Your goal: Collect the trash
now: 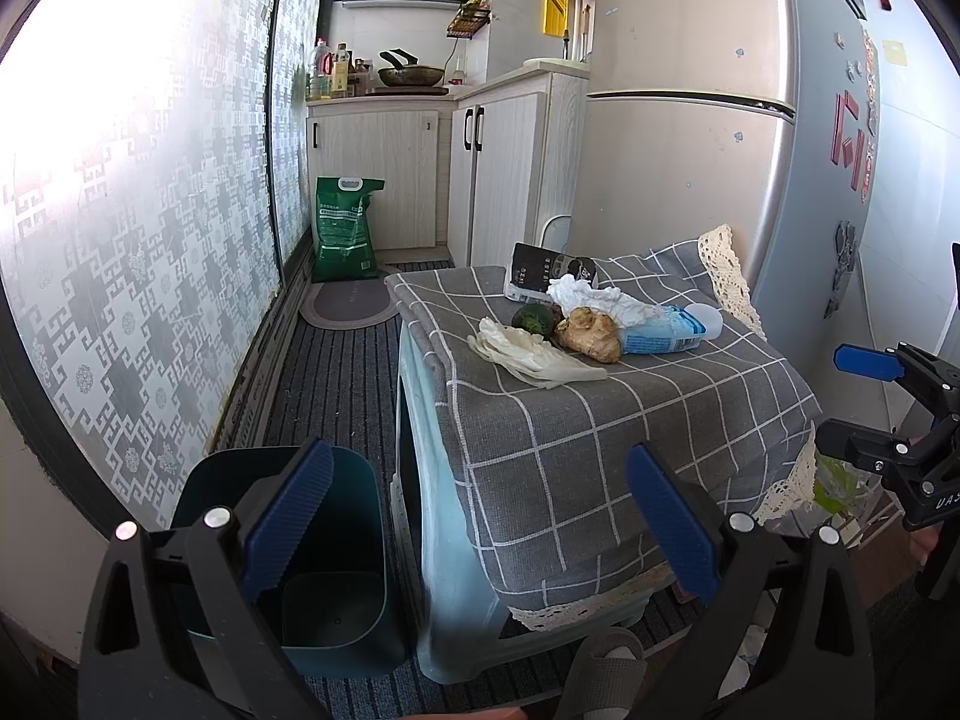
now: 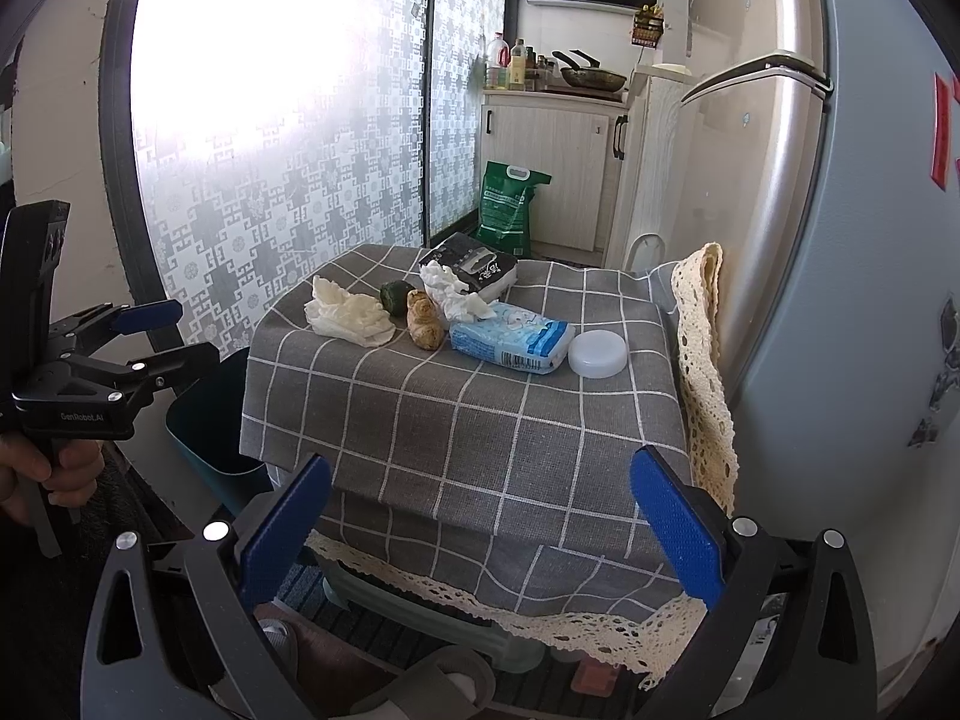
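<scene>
Trash cluster: lies at the far part of the cloth-covered surface (image 2: pixel 480 420), all items close together.
Pale leaf scraps: a whitish wilted leaf pile (image 2: pixel 348 315) at the left end of the cluster, also seen from the left wrist (image 1: pixel 528 351).
Dark green piece: a small round green item (image 2: pixel 396 295), just behind the leaf pile and beside the brown lump.
Brown lump: a knobbly tan root-like piece (image 2: pixel 423 321), between the green item and the blue pack; seen also at (image 1: pixel 591 333).
Crumpled tissue: white, wadded (image 2: pixel 450 294), resting against the black box and touching the top of the blue pack.
Blue pack: a soft blue-and-white tissue packet (image 2: pixel 510 345), lying flat, right of the brown lump.
White lid: a round white disc (image 2: pixel 598 354), just beside the right end of the blue pack.
Black box: a dark printed carton (image 2: pixel 474 264) at the far edge of the surface, behind the tissue.
Cloth: grey with white checks and a cream lace hem, draped over a pale green stand.
Bin: a dark teal open bin (image 1: pixel 336 576) on the floor at the left of the stand, nothing visible inside it.
Left gripper (image 1: pixel 480 528): blue-padded fingers wide apart, holding nothing, hovering above the bin and the near corner of the cloth.
Right gripper (image 2: pixel 480 531): fingers wide apart, holding nothing, at the near edge of the surface, well apart from the cluster.
Surroundings: refrigerator (image 2: pixel 810 240) at right, patterned glass door at left, green sack (image 1: pixel 345 228) on the floor by the cabinets.
</scene>
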Available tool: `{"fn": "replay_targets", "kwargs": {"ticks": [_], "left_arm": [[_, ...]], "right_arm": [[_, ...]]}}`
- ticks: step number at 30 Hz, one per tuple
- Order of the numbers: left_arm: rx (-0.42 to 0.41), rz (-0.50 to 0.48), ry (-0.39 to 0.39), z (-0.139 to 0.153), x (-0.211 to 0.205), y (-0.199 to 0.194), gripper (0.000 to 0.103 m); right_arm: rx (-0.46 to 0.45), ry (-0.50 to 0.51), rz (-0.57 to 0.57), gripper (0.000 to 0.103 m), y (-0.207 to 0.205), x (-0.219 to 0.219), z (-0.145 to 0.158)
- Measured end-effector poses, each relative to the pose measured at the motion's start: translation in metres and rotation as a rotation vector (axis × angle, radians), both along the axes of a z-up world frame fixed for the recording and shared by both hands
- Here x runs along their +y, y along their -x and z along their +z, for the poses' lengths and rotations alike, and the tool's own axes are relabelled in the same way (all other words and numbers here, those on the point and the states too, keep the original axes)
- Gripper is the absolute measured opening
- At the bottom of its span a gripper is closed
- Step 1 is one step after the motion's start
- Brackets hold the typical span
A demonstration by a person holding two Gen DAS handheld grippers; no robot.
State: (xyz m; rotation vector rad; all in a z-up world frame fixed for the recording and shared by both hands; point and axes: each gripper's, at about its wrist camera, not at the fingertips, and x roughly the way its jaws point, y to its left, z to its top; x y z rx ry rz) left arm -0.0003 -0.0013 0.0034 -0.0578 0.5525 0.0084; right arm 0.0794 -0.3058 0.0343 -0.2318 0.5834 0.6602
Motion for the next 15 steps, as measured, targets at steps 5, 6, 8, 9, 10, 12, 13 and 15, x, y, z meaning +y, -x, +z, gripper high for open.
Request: {"fn": "replay_targets", "kwargs": {"ticks": [5,6,8,9,10,12,13,15], "left_arm": [[0.002,-0.003,0.000,0.0010,-0.0016,-0.0002,0.100],[0.002,-0.004,0.000,-0.0006,-0.0012,0.0006,0.100],[0.001,-0.004,-0.001,-0.0007,-0.0014,0.0004,0.100],[0.002,-0.003,0.000,-0.0007,-0.0015,0.0002,0.100],[0.002,-0.004,0.000,-0.0007,-0.0012,0.0006,0.100],[0.001,-0.004,-0.001,-0.0004,-0.0018,0.0008,0.100],[0.001,-0.005,-0.001,-0.0007,-0.0013,0.0005,0.100],[0.002,-0.005,-0.001,-0.0010,-0.0015,0.0007,0.100]], "right_arm": [[0.000,-0.002,0.001,0.101,0.0002,-0.0005,-0.0007],[-0.001,-0.001,0.001,0.101,0.0002,-0.0003,-0.0008],[0.000,-0.001,0.000,0.101,0.0002,0.0001,-0.0005],[0.000,-0.002,0.000,0.101,0.0005,0.0002,-0.0006],[-0.001,-0.002,0.000,0.101,0.0006,0.0005,-0.0002],[0.000,-0.002,0.000,0.101,0.0006,0.0015,0.0000],[-0.001,-0.001,0.001,0.101,0.0007,0.0015,0.0002],[0.000,0.000,0.003,0.101,0.0005,-0.0007,-0.0016]]}}
